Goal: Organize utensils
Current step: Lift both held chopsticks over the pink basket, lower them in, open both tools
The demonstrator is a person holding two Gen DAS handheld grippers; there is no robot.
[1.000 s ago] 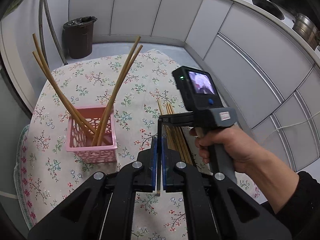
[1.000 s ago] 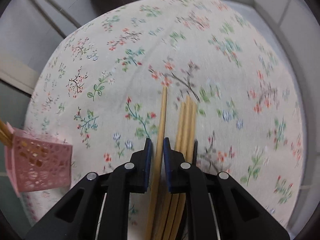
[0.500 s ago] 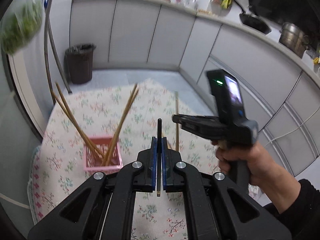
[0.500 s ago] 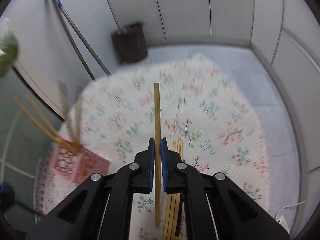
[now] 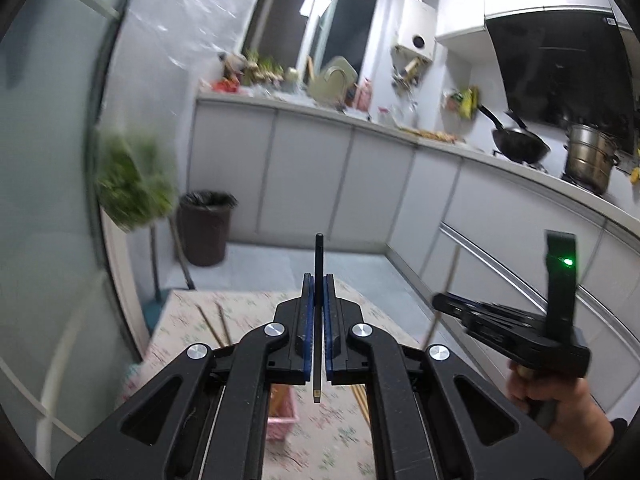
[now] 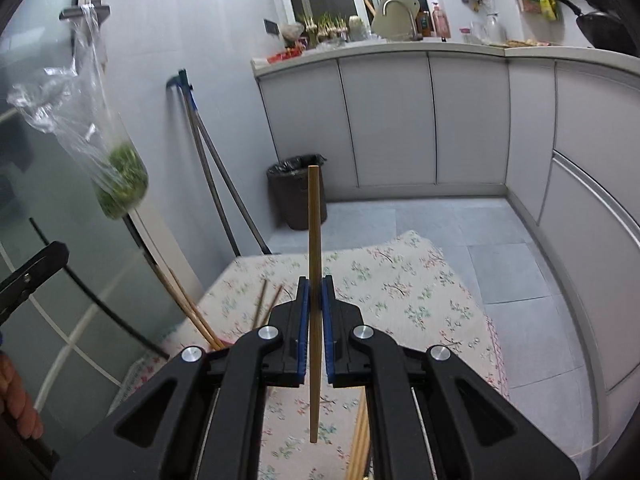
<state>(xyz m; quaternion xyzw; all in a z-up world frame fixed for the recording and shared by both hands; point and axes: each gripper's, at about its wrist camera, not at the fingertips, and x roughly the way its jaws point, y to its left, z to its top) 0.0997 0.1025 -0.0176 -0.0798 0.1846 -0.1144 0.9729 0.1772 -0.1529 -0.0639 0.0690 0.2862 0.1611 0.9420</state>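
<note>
Both grippers have come up off the surface (image 6: 420, 280), each with a chopstick in its jaws. A second ago the right gripper (image 6: 315, 312) was low over the loose bundle, closing on a single stick; now its jaws are clamped on that light wooden chopstick (image 6: 314, 240), which stands nearly upright with its top end level with the dark waste bin (image 6: 296, 192) behind it. The left gripper (image 5: 318, 312) has its jaws pressed together on a dark chopstick (image 5: 319, 260), likewise upright, its lower end hanging below the pads.

The views have swung from the floral cloth up toward the kitchen cabinets, in keeping with both hands lifting and tipping back. The right gripper appears in the left wrist view as well, held by the person's hand (image 5: 560, 400).

The remaining loose chopsticks (image 6: 358, 448) lie on the cloth under the right gripper, largely hidden by it. The pink basket (image 5: 280, 420) shows only as a sliver behind the left gripper's arms, and the chopsticks already standing in it (image 6: 192, 308) lean out to the left.

With one stick lifted clear in each gripper, the picking step seems done; the likely next move is to carry both over the basket and lower them in, thin ends first.
</note>
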